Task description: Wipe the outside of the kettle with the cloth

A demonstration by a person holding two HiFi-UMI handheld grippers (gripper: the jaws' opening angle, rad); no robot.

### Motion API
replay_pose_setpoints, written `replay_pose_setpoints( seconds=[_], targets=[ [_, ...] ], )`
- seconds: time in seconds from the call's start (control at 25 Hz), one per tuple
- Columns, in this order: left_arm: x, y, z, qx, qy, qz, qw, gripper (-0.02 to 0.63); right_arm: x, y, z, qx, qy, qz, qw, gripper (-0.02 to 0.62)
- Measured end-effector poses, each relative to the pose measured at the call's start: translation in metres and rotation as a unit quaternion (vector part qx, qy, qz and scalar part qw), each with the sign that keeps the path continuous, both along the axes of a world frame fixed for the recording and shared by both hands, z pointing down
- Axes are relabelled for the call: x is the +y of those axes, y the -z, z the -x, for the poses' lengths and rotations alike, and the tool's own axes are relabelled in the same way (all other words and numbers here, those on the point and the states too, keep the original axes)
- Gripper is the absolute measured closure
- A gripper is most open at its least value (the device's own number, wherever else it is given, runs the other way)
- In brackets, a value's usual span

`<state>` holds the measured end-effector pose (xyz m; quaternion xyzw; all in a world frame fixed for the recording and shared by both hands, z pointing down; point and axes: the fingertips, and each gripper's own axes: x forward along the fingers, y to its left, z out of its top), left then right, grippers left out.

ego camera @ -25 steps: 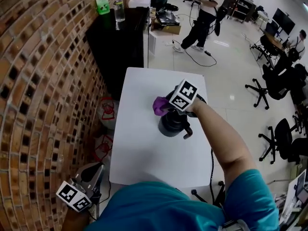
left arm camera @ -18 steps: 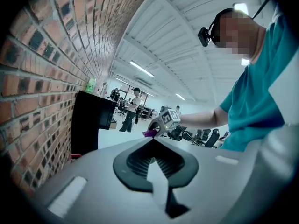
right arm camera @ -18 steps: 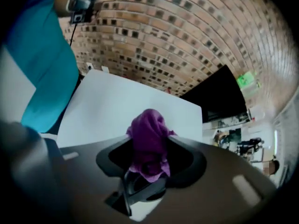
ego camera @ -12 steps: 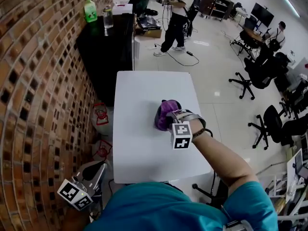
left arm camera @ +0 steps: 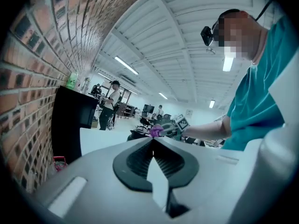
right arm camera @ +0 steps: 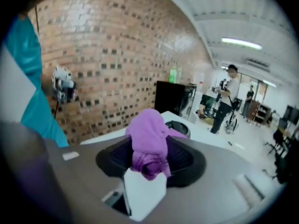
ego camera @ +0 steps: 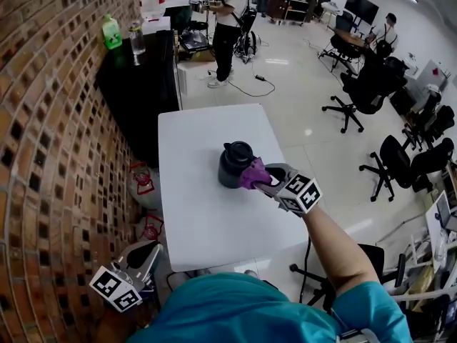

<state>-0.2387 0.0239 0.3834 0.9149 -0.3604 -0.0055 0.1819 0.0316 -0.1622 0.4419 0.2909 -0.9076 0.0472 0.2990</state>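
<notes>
The right tool (ego camera: 265,180) pinches the cloth (ego camera: 253,173) against the right side of the kettle (ego camera: 233,164), which stands mid-way along the desk (ego camera: 207,227). The left tool (ego camera: 143,257), pressed together and empty, hangs off the near-left corner. Wiping looks under way; the other sides are likely left to do.

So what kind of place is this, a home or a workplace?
Most likely a workplace: an open-plan office or lab. Black swivel chairs and monitors stand around a wide shiny floor, and the kettle sits on a plain white table beside a brick wall.
</notes>
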Motion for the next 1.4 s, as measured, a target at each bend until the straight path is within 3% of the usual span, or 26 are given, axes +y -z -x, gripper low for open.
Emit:
replay_pose_setpoints(
  seconds=[0.16,0.36,0.56,0.76,0.88,1.08,1.4],
  targets=[
    [0.012,0.012,-0.019,-0.007,-0.013,-0.019,0.9997,0.606,0.044,0.043,-0.014,-0.127,-0.011,0.003,0.992,0.41],
    [0.069,0.019,-0.077,-0.019,-0.024,-0.045,0.9985,0.606,0.133,0.072,-0.056,-0.213,-0.002,-0.006,0.977,0.41],
    [0.171,0.01,-0.149,-0.021,-0.009,-0.061,0.9979,0.606,0.247,0.081,-0.106,-0.242,0.032,-0.015,0.97,0.41],
    [0.285,-0.012,-0.217,-0.015,-0.011,-0.025,0.9995,0.606,0.366,0.08,-0.136,-0.242,0.074,0.006,0.968,0.41],
    [0.331,-0.001,-0.241,-0.018,-0.018,-0.024,0.9994,0.606,0.422,0.081,-0.15,-0.239,0.09,0.019,0.967,0.41],
    [0.369,0.03,-0.24,-0.03,-0.02,-0.052,0.998,0.606,0.478,0.09,-0.158,-0.258,0.078,0.03,0.963,0.41],
    [0.409,0.026,-0.167,-0.012,-0.026,-0.054,0.9981,0.606,0.548,0.072,-0.106,-0.304,0.042,0.048,0.951,0.41]
  ],
)
